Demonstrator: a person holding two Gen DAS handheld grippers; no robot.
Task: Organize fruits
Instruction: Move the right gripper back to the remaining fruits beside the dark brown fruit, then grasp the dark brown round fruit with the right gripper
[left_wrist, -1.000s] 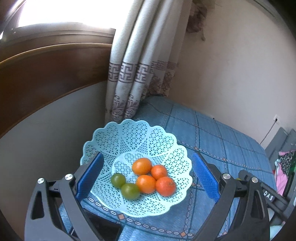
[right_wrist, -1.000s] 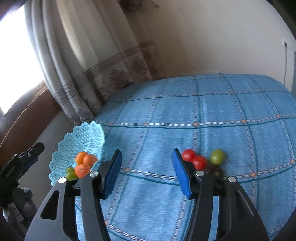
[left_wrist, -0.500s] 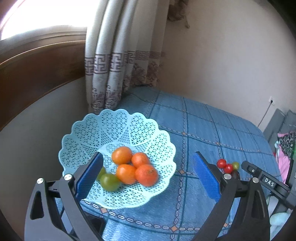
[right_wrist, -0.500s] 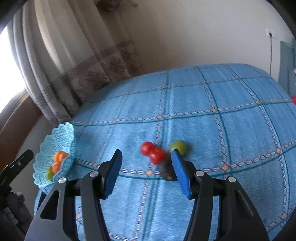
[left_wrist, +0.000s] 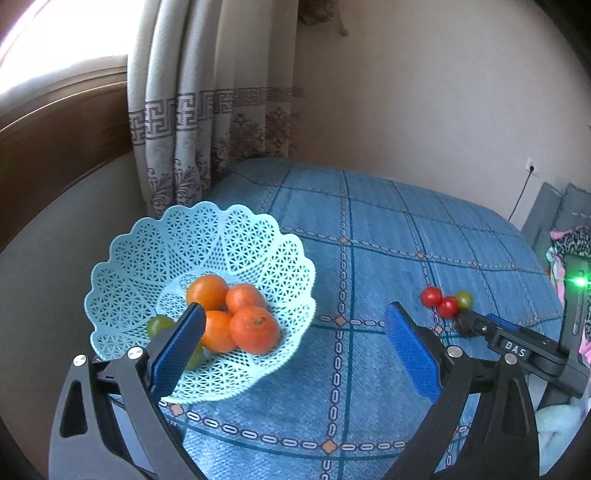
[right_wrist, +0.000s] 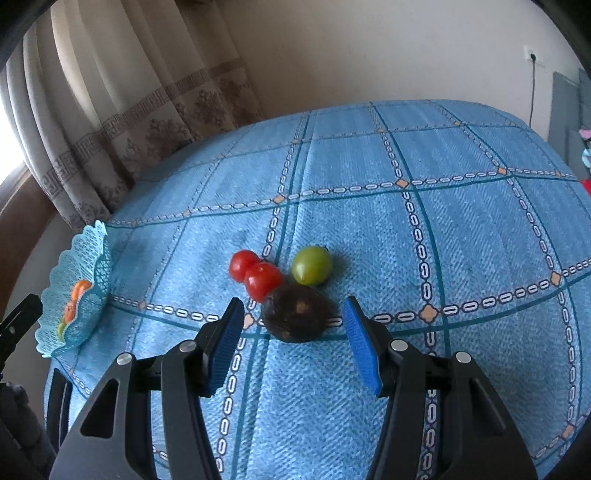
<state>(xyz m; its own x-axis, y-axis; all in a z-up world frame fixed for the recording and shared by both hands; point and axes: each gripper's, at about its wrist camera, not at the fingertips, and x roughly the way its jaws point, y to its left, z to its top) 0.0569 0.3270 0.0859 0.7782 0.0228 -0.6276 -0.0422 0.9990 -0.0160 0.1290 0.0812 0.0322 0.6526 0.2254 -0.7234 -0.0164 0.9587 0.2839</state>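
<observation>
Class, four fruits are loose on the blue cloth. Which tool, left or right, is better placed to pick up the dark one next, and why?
Right. The right tool is open, with the dark fruit lying just ahead between its fingers. The left tool hovers open by the basket, far from the loose fruits.
</observation>
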